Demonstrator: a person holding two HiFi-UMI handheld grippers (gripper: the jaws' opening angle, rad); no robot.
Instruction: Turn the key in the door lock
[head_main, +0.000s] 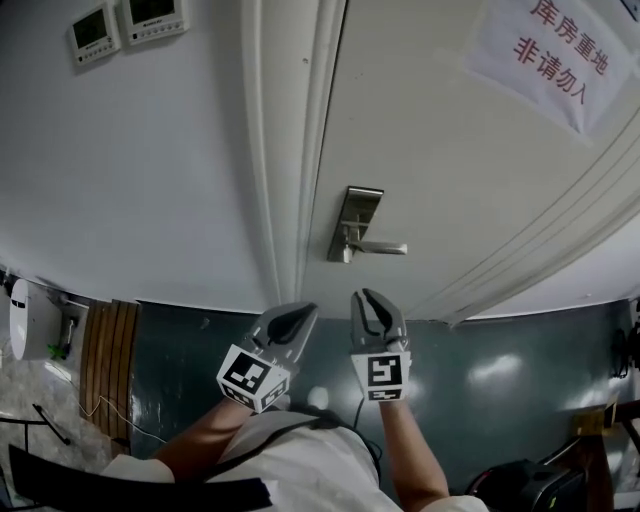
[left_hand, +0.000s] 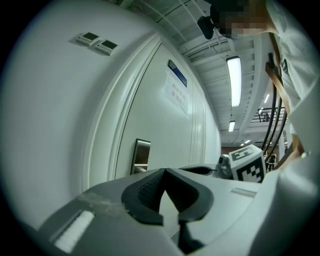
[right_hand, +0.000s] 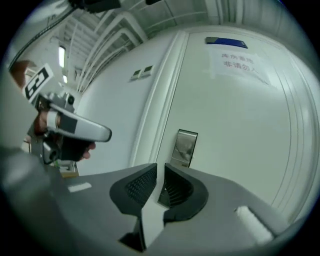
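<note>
Facing the lock plate (head_main: 356, 222) (well apart from it), left gripper (head_main: 299, 317) is closed empty, right gripper (head_main: 372, 300) slightly parted, empty.

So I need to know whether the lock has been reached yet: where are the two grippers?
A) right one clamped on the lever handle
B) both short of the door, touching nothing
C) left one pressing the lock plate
B: in the head view the left gripper and the right gripper sit short of the door, clear of the lever handle, and nothing stands between either's jaws.
</note>
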